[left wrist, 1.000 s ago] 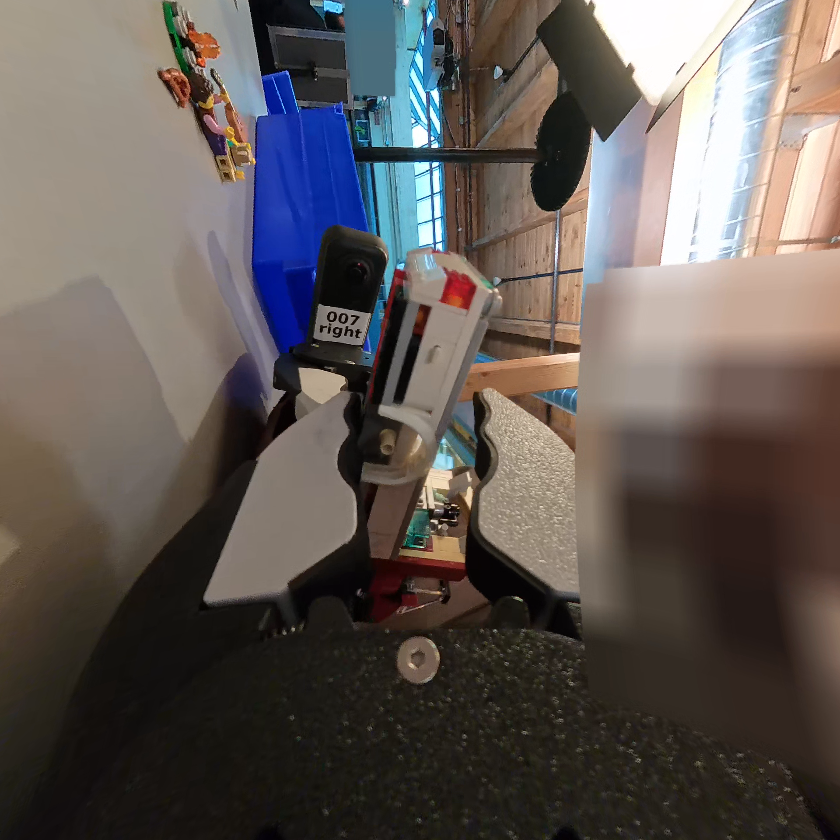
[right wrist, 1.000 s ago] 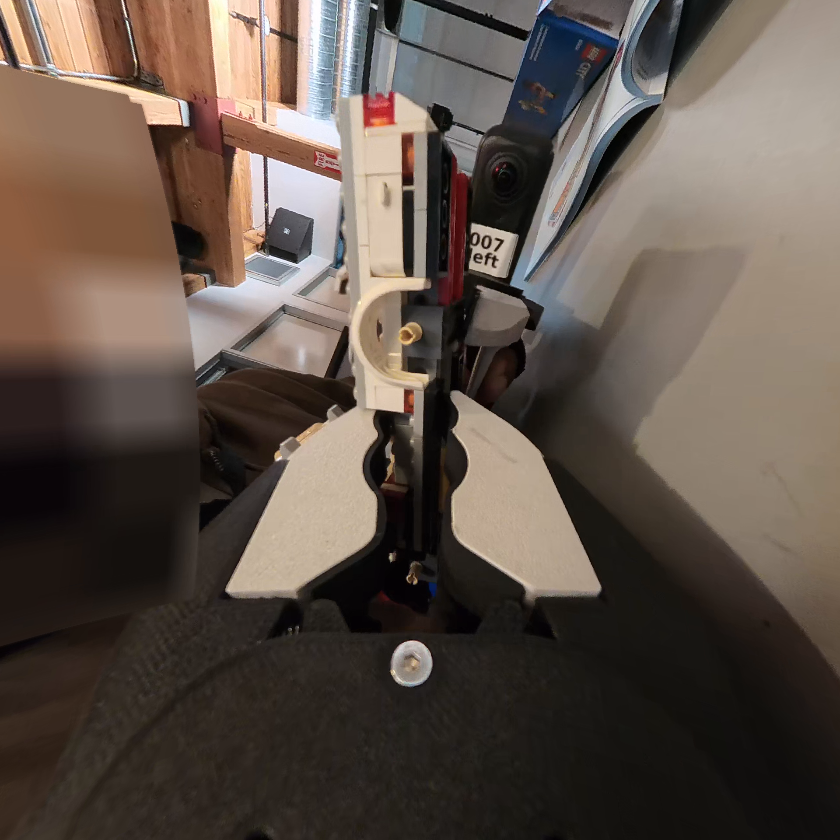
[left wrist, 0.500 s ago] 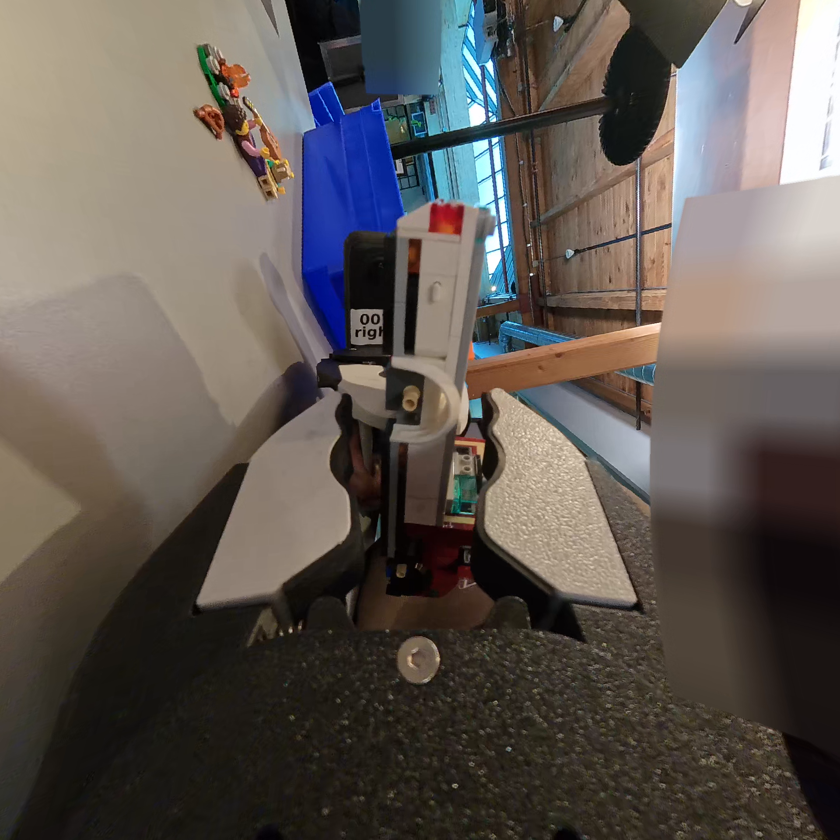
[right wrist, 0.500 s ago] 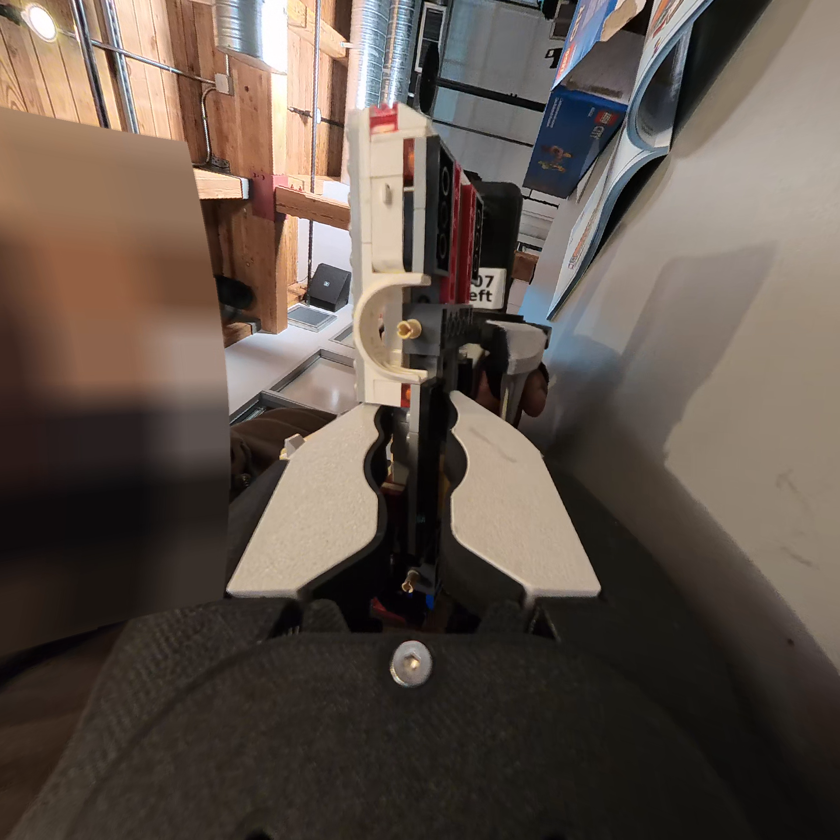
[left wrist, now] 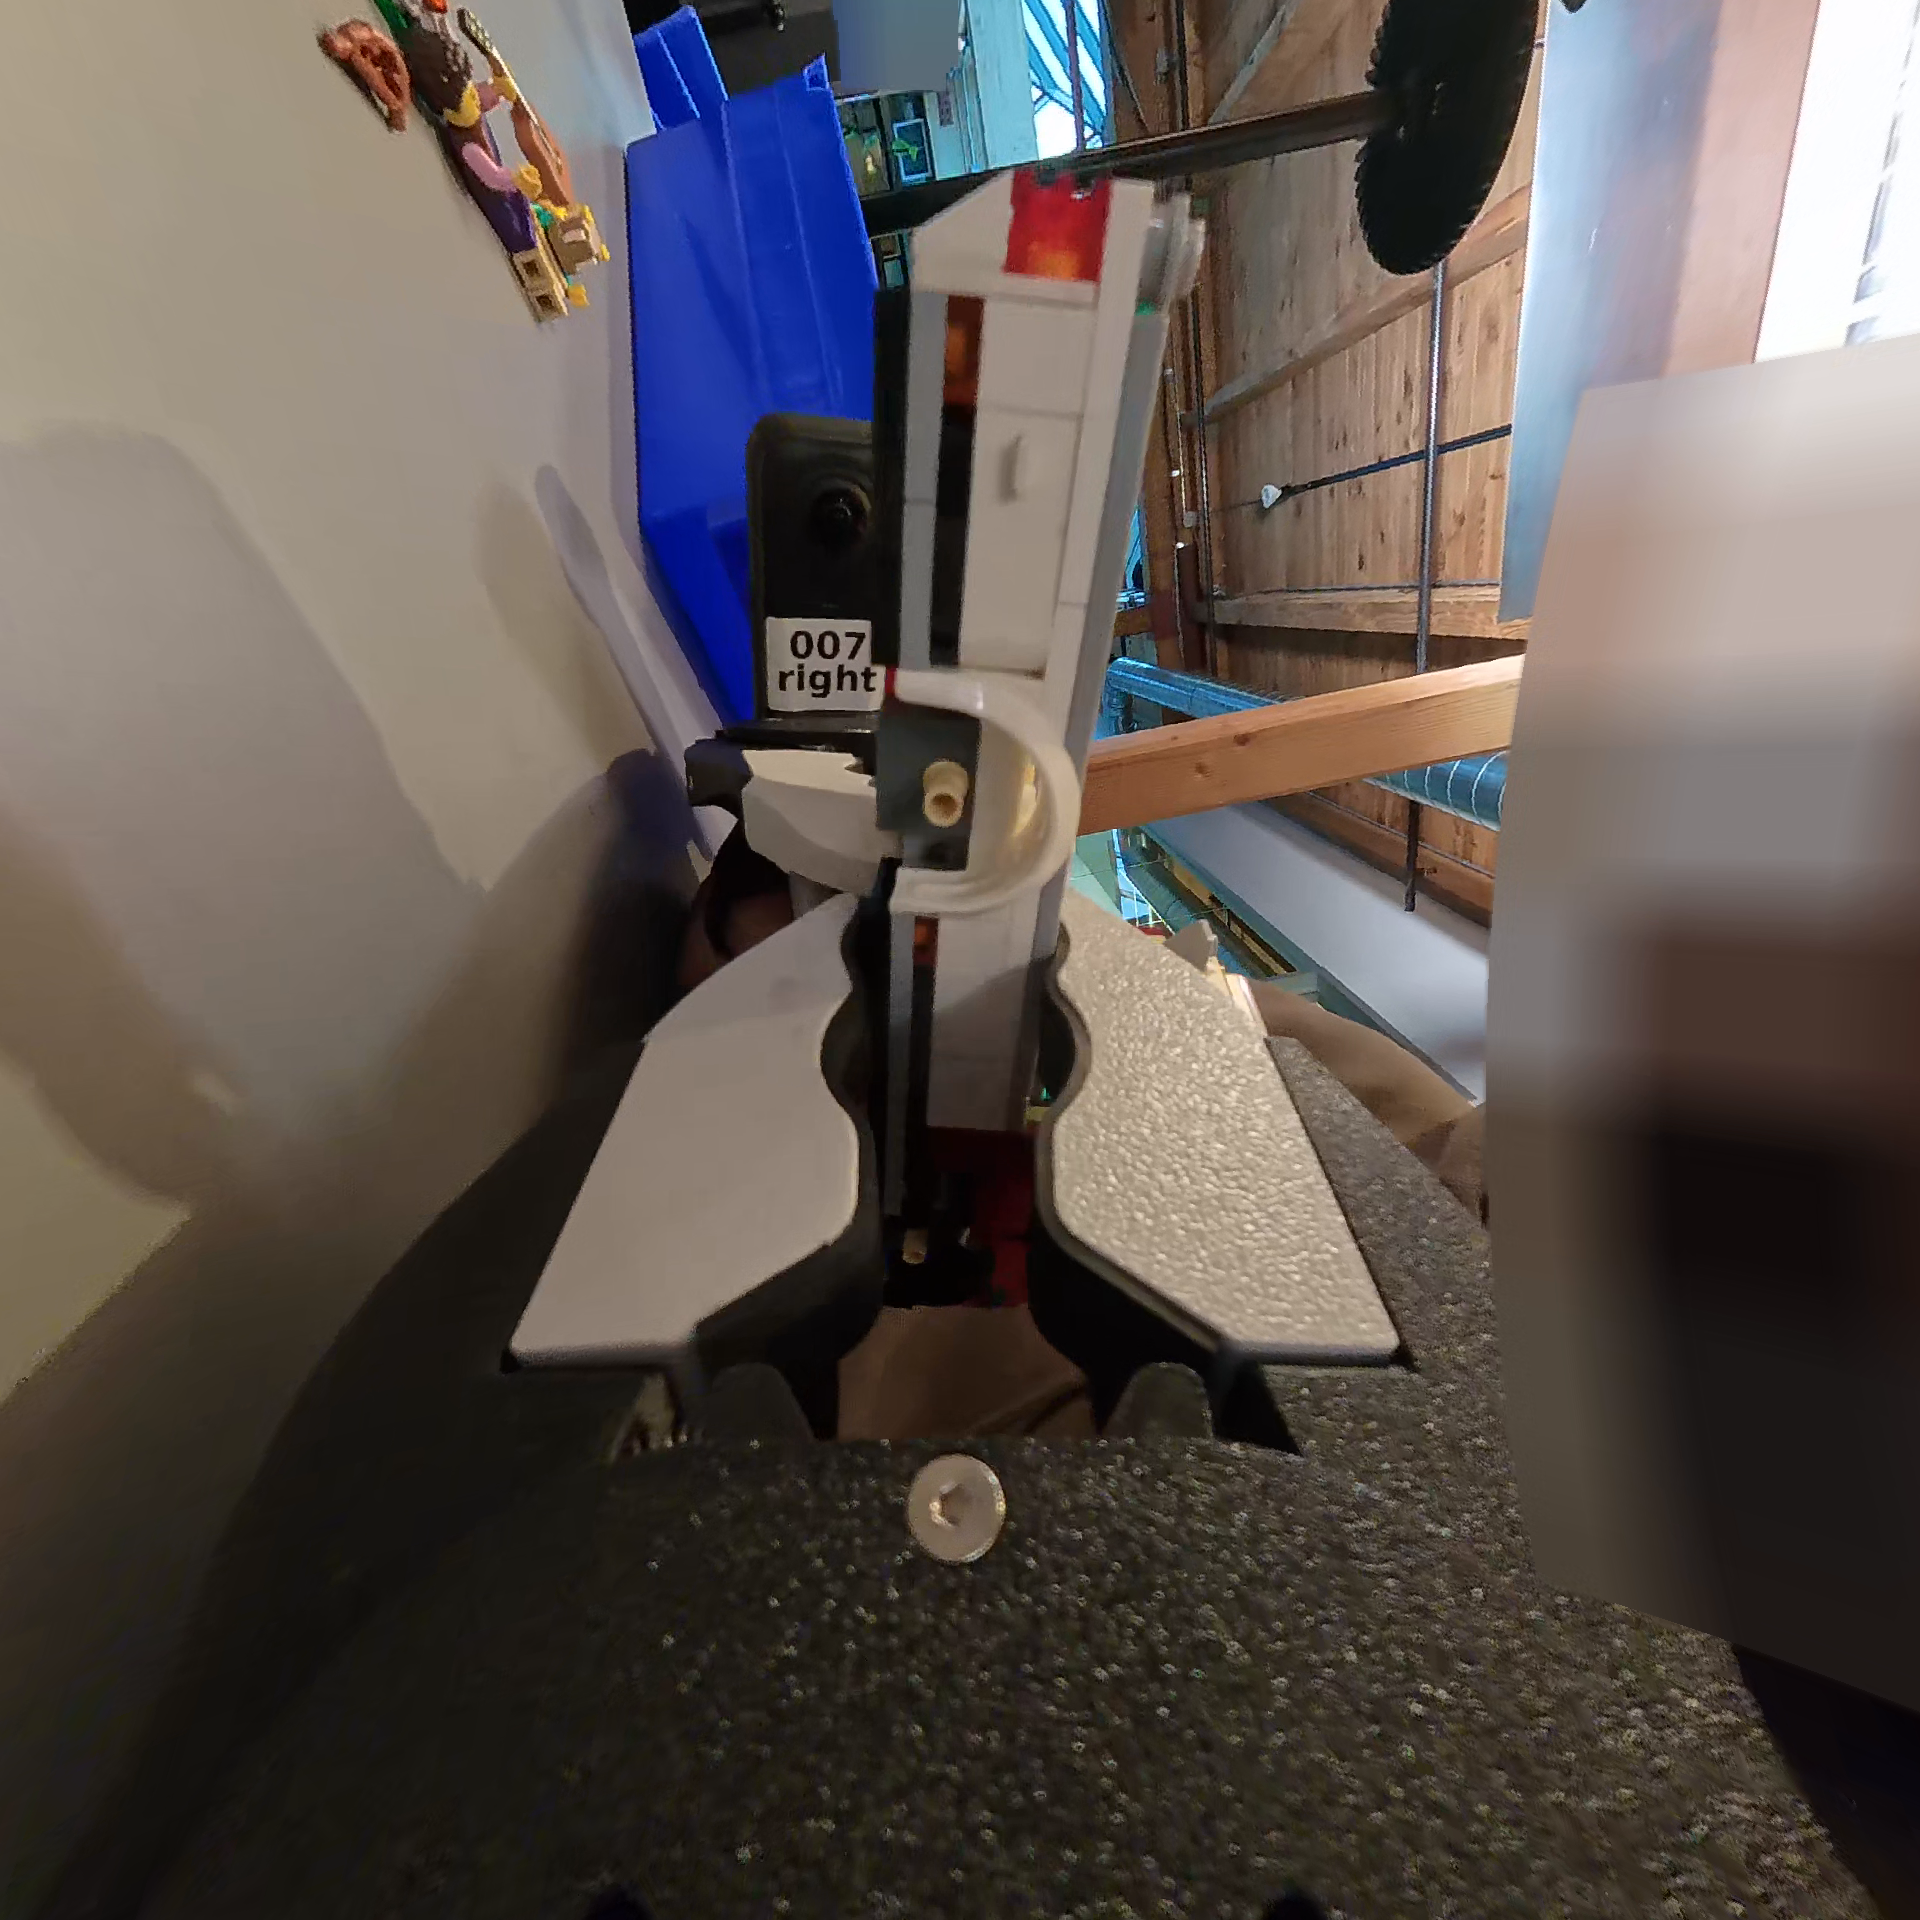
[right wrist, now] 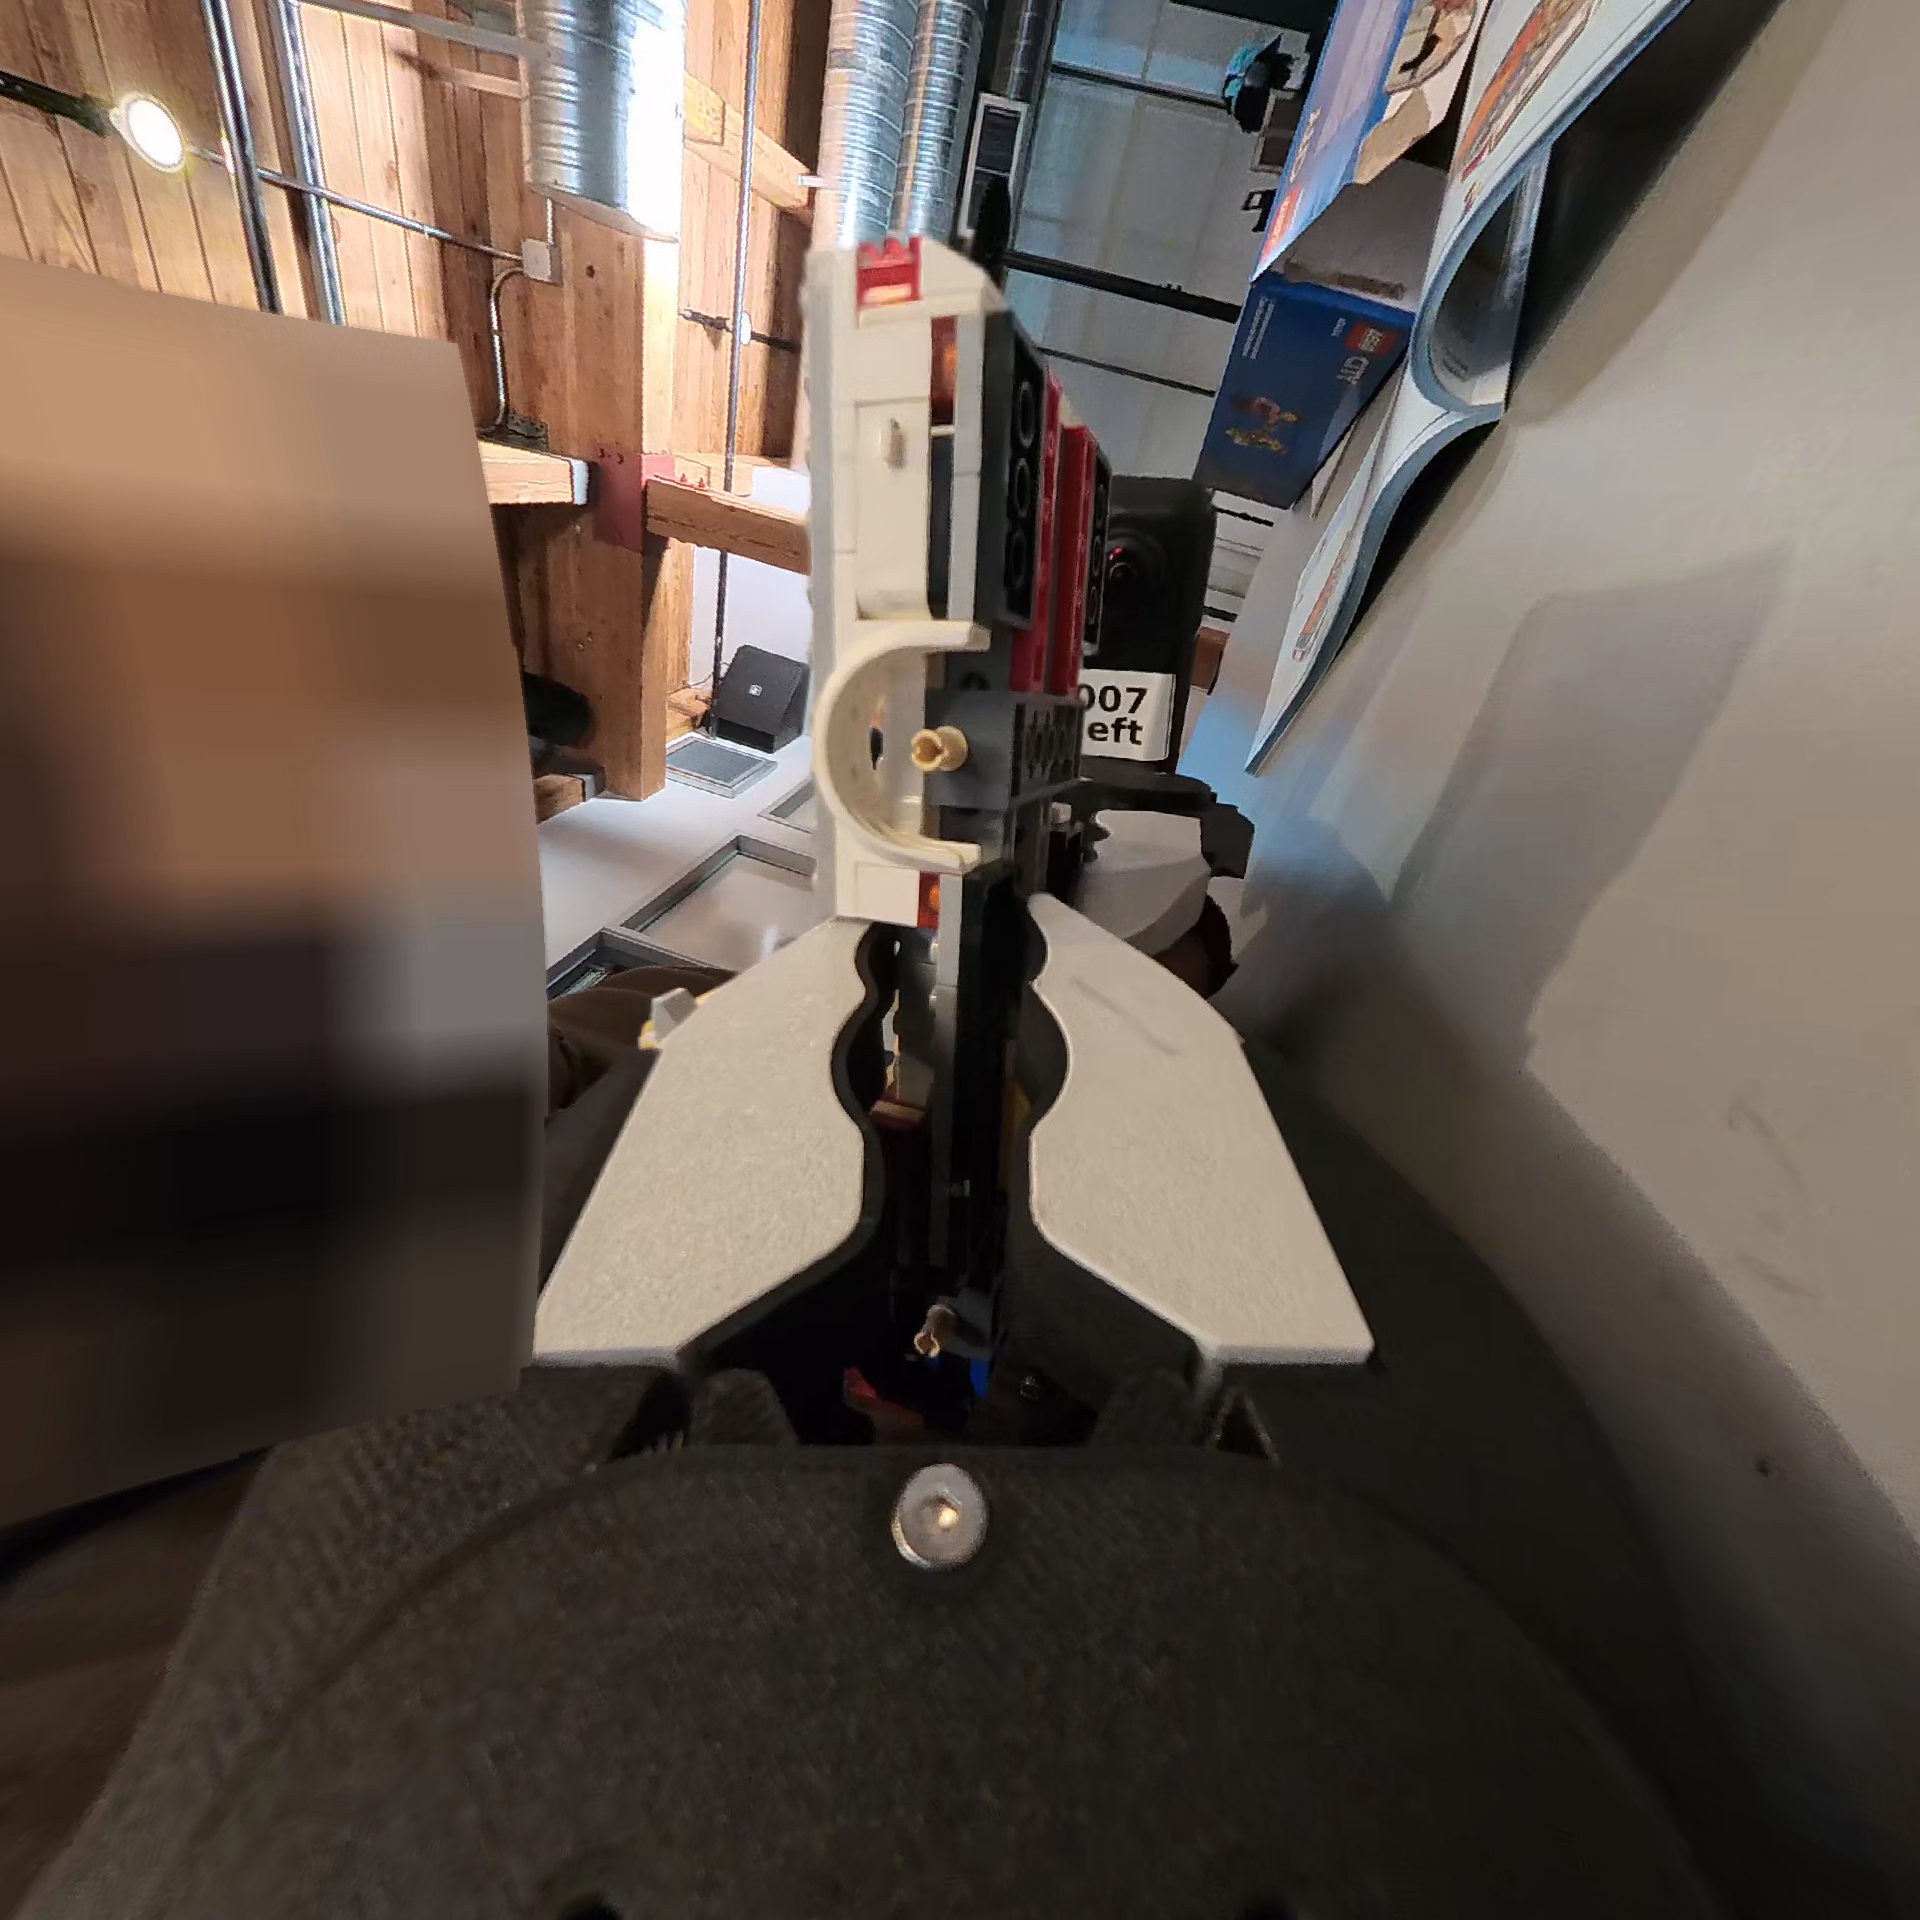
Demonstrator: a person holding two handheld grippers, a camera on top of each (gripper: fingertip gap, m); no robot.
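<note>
Clearly both claws have the same thing: a half-built toy brick vehicle (left wrist: 1023, 499), white and grey outside, black and red plates on the underside, held edge-on in the air w/ 1 end up.

The left claw (left wrist: 961, 971) is closed on the lower part of the model; its 2 fingers (left wrist: 1174, 1122) press the white-grey sides, so the body stands straight up from the grip. The right claw (right wrist: 961, 966) clamps the black-and-red plate stack from the opposite side, and its fingers (right wrist: 1132, 1122) sit tight on that edge. Probably the 2 grips face each other so the model can't twist and the wheel arch (right wrist: 873, 758) w/ its tan axle pin (right wrist: 940, 746) stays open and reachable. In the left view the right claw's grey finger and black camera show just behind the model; the right view shows the left claw's the same way.

Nothing rests on the bench (left wrist: 260, 623); it's the pale flat surface running up 1 side of each view, since the cameras are rolled over. On it, well away from the model: a blue bin (left wrist: 748, 343) and a few small toy figures (left wrist: 488, 156) in the left view, a blue toy box (right wrist: 1309, 384) and an open booklet (right wrist: 1351, 582) in the right.

Room: wood-plank walls, timber beams, silver ducts (right wrist: 603, 104), a lamp, windows further back. Blurred patches cover part of each view.
</note>
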